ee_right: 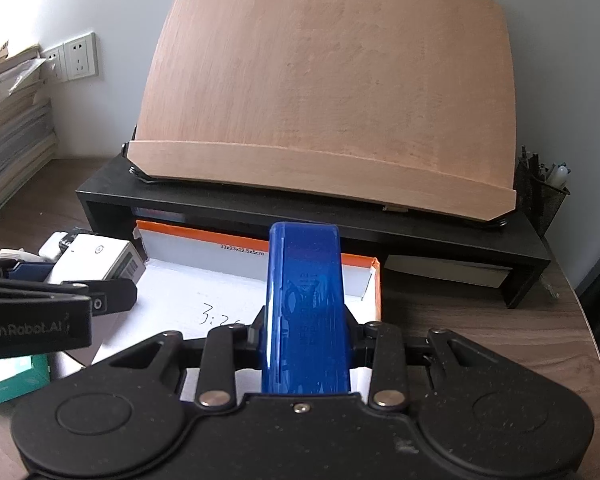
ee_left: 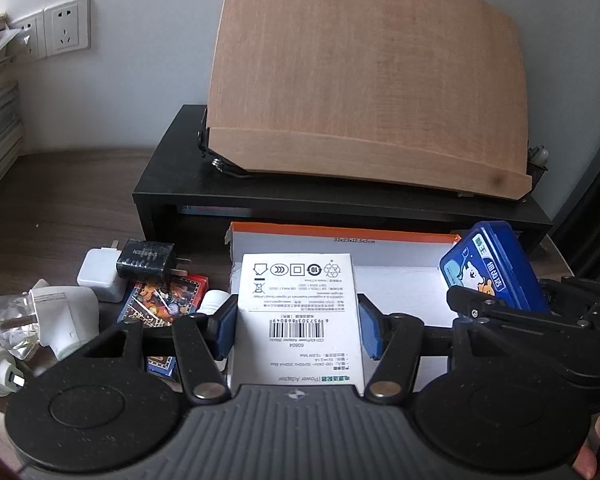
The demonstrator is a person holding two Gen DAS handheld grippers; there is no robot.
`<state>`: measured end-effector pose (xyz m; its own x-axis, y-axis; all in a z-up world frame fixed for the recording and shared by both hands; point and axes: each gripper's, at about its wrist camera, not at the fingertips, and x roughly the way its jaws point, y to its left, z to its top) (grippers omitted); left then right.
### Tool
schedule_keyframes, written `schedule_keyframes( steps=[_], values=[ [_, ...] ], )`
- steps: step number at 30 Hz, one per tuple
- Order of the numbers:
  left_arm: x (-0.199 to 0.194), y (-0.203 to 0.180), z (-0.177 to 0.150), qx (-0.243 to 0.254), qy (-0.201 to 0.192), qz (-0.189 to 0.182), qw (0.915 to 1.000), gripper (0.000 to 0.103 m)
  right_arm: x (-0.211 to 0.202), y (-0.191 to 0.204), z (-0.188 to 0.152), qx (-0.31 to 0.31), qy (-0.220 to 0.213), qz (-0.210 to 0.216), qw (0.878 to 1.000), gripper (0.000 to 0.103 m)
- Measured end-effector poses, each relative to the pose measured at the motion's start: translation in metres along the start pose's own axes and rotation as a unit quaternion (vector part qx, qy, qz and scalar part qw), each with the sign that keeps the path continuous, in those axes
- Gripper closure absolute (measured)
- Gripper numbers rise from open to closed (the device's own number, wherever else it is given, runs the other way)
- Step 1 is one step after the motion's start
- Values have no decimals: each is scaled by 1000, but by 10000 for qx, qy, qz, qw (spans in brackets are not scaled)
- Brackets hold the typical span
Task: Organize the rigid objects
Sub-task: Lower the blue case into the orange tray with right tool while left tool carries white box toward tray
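- Boxes in both hands, and we're right over the open orange-edged carton (ee_left: 400, 258) on the worktop (ee_left: 40, 216) – this looks like the drop-off step of the tidy-up.
- Our left hand-held gripper (ee_left: 298, 330) is clamped on the white power adapter box (ee_left: 298, 312), blue pads pressed against its two sides, barcode label facing up at us.
- Our right hand-held gripper (ee_right: 306, 340) is closed tight on the blue tin (ee_right: 306, 304), held on edge with its narrow side to the lens; from the left wrist view we see its lid (ee_left: 488, 270) with a cartoon bear on it.
- Both items hang above the carton's white floor, neither one set down yet by our reading.
- Next move, as we judge it: lower each piece to the floor of the carton, keep the two grippers from crowding each other, then let the jaws go.
- Plenty waits on the left: a black charger (ee_left: 146, 260), a white charger (ee_left: 100, 276), a white plug (ee_left: 66, 322) and a colourful card pack (ee_left: 166, 298) sit loose on the worktop beside the carton.
- Hard to read: the carton's near wall is hidden behind both grippers, so we can't tell how much clearance is under the boxes.
- Handwriting on the carton floor (ee_right: 220, 316) is partly covered by the tin.
- A teal box (ee_right: 12, 380) at the left edge of the right wrist view is cut off; what it is we can't say.
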<state>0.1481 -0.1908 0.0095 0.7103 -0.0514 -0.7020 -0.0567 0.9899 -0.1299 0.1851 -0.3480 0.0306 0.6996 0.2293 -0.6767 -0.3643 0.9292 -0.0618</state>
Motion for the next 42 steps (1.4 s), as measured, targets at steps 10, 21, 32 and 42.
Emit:
schedule_keyframes(
  steps=[10,21,32,42],
  values=[
    [10,8,2,-48,69,-99,9999,44,12,12,8,-185,147,-69,9997,62],
    [14,16,5,-51,89,-102,9999,44,24,22,10,-197,208,-54,9996,62],
    [14,18,5,-51,80,-92,9999,44,28,19,7,-144,253,-191,9994,62],
    [19,17,6,-67,103,-72,9999,44,34,19,5,-214,335,-187,9990,62]
  ],
)
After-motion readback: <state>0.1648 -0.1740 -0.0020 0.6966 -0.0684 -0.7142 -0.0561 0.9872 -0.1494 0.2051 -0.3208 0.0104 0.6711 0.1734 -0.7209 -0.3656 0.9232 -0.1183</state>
